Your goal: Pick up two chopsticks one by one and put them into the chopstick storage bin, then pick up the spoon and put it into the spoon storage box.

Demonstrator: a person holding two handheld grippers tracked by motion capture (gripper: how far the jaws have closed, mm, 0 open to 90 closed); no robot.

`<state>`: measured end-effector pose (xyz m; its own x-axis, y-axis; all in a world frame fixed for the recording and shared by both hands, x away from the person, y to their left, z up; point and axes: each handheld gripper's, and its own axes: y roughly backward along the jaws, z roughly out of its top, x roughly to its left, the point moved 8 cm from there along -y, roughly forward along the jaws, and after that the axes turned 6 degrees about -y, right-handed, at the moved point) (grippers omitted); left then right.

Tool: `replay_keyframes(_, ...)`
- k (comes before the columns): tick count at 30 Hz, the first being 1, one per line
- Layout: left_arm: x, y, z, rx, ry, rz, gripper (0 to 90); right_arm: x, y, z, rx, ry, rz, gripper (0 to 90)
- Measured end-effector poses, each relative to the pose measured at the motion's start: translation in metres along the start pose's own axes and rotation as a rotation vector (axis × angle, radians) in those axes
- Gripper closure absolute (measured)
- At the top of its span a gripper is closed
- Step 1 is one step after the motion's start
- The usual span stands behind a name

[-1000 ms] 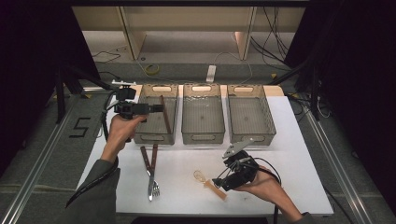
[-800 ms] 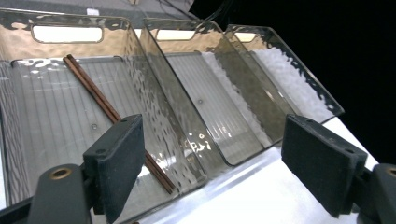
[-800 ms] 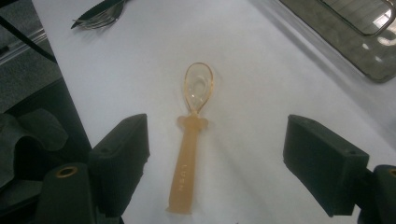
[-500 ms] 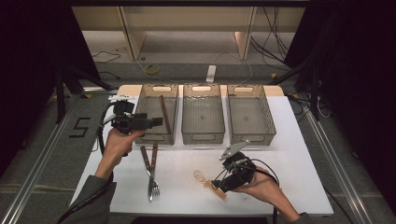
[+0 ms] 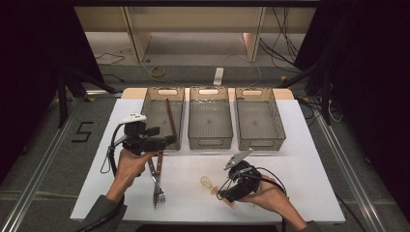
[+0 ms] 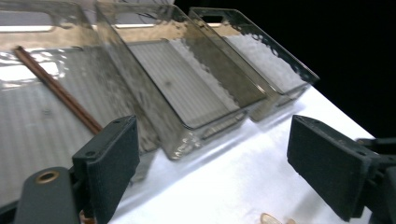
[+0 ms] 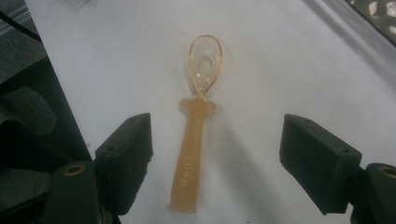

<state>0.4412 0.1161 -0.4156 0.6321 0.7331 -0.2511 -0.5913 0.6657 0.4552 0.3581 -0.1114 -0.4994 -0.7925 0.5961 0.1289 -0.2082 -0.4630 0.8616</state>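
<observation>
A translucent amber spoon [image 7: 194, 149] lies on the white table [image 5: 300, 169], bowl away from me. My right gripper [image 7: 224, 158] is open and straddles its handle; the jaws have just been closing a little, and the pads stand clear of it. From above, that right gripper [image 5: 221, 192] sits at the front centre, over the spoon [image 5: 208, 182]. My left gripper [image 5: 169, 140] hovers at the front edge of the left tray [image 5: 151, 104]. Its jaws have just been opening and nothing is between them. One brown chopstick [image 6: 56, 88] lies in that tray.
Three clear grey trays stand in a row at the back: the left one, the middle tray [image 5: 210, 142] and the right tray [image 5: 258, 142]. A fork [image 5: 158, 192] with a brown handle lies on the table under my left hand, beside another brown stick.
My left hand has come down and back toward me, from over the left tray to its front edge. The right hand has stayed over the spoon.
</observation>
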Motion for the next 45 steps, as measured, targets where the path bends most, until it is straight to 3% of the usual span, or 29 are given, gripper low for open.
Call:
replay_keyframes(2,-0.004,-0.001,-0.005,0.003,-0.020,-0.005,16.6,0.000,-0.002,-0.001,0.009,-0.002,0.005,27.2)
replay_keyframes(10,-0.008,0.003,-0.019,-0.022,-0.031,-0.003,16.5,0.000,-0.006,-0.005,0.030,-0.006,0.009,28.7)
replay_keyframes(13,-0.009,0.005,-0.024,-0.032,-0.058,0.006,16.5,0.000,-0.008,-0.008,0.043,-0.016,0.018,28.7)
replay_keyframes(21,-0.015,0.005,-0.039,0.012,-0.106,0.042,16.2,0.002,-0.014,-0.014,0.077,-0.019,0.021,30.6)
replay_keyframes(31,-0.015,0.012,-0.047,0.013,-0.105,0.069,16.0,0.005,-0.022,-0.019,0.113,-0.006,0.020,36.2)
replay_keyframes(44,-0.021,0.013,-0.057,0.039,-0.120,0.058,15.8,0.010,-0.028,-0.024,0.157,-0.018,0.014,47.9)
replay_keyframes(45,-0.021,0.013,-0.057,0.037,-0.119,0.059,15.8,0.009,-0.028,-0.024,0.162,0.005,0.012,48.9)
